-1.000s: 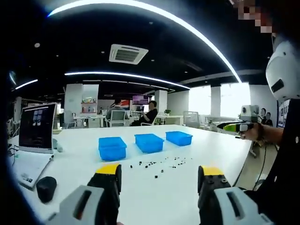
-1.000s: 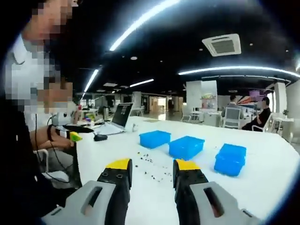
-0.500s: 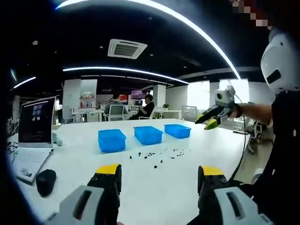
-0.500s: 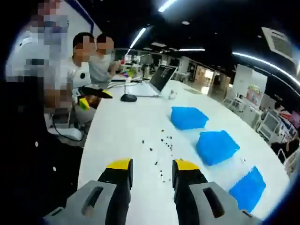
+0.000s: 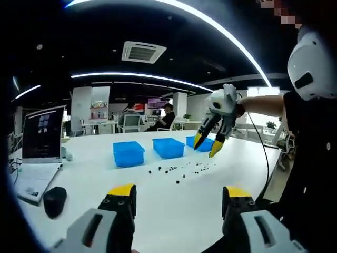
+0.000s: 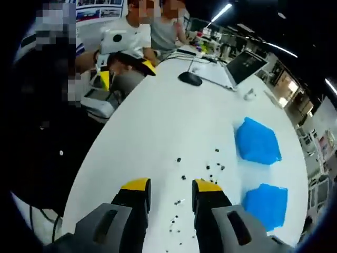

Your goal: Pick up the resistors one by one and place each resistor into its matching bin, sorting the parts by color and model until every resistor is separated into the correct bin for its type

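The right gripper [image 6: 168,185], jaws parted and empty, is being held above the scattered resistors [image 6: 213,167] on the white table [image 6: 152,126]; the left gripper [image 5: 179,192], likewise parted, is being held nearer, well apart from them.

The left gripper [image 5: 178,196] has two black jaws with yellow tips, each on a pale grey housing with a dark oval slot. The right gripper [image 6: 170,185] is built alike: yellow-capped black jaws on grey slotted housings; seen from the left gripper view [image 5: 209,145] it shows yellow fingertips under a whitish body, with a thin dark cable hanging from it. The person wears a dark top [image 5: 310,142] with small white buttons and a white sleeve [image 5: 310,66] bearing a small dark mark.
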{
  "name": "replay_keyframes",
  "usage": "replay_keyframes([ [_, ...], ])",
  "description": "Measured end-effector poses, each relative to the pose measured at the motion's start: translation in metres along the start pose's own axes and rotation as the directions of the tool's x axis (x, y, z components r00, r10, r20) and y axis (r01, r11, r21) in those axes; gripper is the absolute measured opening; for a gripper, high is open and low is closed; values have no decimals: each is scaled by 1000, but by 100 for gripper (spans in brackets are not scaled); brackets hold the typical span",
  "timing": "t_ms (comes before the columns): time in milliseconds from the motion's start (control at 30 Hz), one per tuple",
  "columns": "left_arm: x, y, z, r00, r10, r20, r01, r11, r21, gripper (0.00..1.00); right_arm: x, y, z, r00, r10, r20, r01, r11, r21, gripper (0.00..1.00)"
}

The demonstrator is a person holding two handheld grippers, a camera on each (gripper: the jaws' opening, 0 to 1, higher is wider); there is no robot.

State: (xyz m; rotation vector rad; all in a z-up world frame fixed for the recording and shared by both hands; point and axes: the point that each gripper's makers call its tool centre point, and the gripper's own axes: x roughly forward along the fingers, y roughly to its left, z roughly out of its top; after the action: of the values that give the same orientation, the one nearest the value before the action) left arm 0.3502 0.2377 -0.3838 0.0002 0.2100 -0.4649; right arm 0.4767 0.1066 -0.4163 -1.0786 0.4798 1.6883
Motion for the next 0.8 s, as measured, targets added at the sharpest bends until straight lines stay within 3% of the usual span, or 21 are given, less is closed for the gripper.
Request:
replay_keyframes([
  [333, -1, 3, -5, 1000, 19, -4, -20, 1000, -10, 67, 48, -7, -18, 988, 85, -133, -96, 992, -86, 29],
  [667, -1, 7, -5, 999, 32, -5, -32, 999, -12, 67, 63, -16, -30, 979, 120, -167, -135, 987, -82, 20],
  [800, -2, 9, -7, 999, 44, -8, -44, 999, -15, 67, 67, -16, -31, 975, 148, -165, -157, 987, -43, 14],
])
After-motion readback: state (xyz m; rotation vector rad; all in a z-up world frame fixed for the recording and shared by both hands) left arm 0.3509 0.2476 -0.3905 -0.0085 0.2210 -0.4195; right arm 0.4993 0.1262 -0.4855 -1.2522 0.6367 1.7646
